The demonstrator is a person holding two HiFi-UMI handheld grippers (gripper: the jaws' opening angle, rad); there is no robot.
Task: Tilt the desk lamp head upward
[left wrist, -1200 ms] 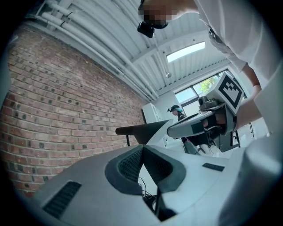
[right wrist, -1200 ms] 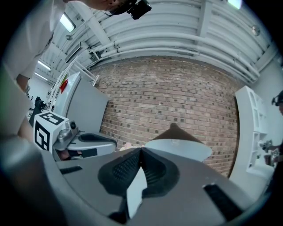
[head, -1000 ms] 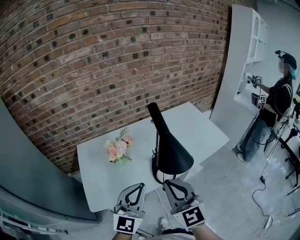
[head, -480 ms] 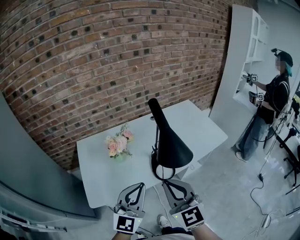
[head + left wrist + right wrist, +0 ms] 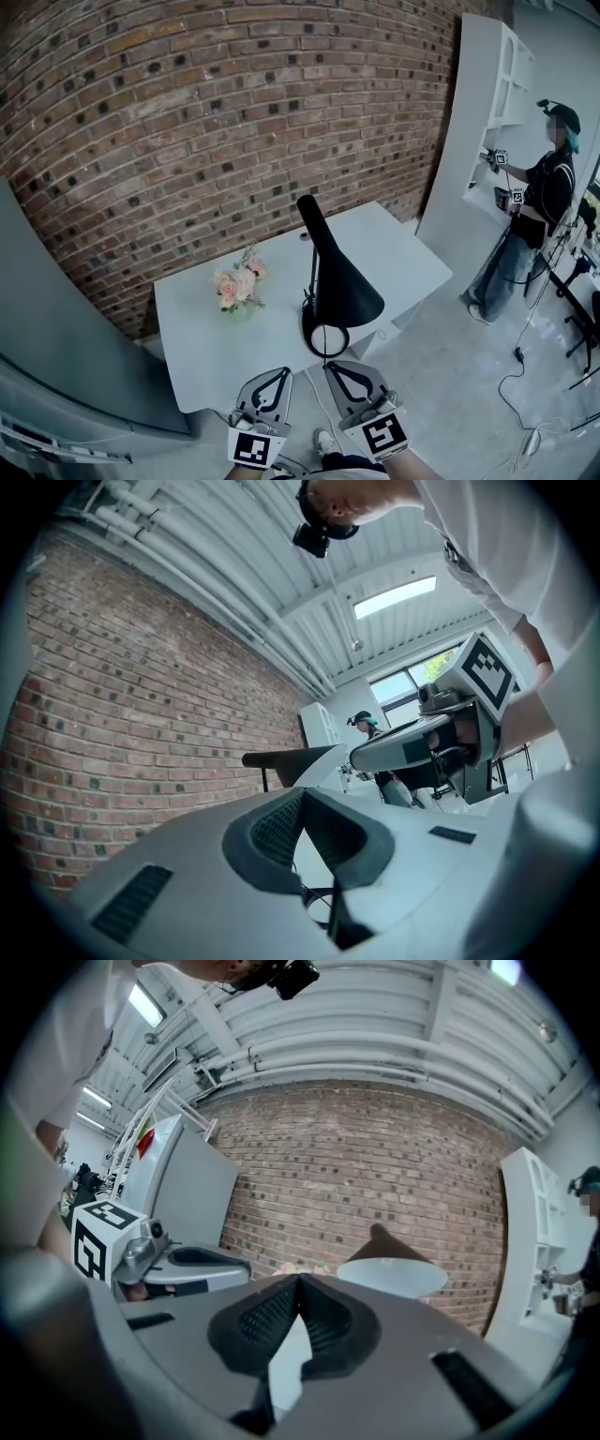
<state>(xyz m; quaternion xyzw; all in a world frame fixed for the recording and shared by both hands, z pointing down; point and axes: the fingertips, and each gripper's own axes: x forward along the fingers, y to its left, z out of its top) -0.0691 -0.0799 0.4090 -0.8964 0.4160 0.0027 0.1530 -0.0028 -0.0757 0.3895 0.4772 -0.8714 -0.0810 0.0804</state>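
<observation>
A black desk lamp stands near the front edge of the white table (image 5: 216, 342). Its cone shade (image 5: 345, 286) faces down and toward me, and its ring base (image 5: 325, 339) sits under it. Both grippers are held low in front of the table, short of the lamp. My left gripper (image 5: 279, 373) is shut with nothing in it, and so is my right gripper (image 5: 334, 367) beside it. In the right gripper view the shade's pale underside (image 5: 392, 1277) shows above the closed right gripper (image 5: 298, 1281). In the left gripper view the dark shade (image 5: 292, 759) lies beyond the closed left gripper (image 5: 302, 792).
A small bunch of pink flowers (image 5: 238, 284) lies on the table left of the lamp. A brick wall (image 5: 234, 112) is behind it. A grey panel (image 5: 56, 356) stands at left and a white shelf unit (image 5: 492, 112) at right. A person (image 5: 544, 202) stands there, with cables (image 5: 525, 375) on the floor.
The view has shifted a little, so more of the lamp's ring base shows under the shade. The person at the right has stepped slightly. Both grippers stay shut and in place.
</observation>
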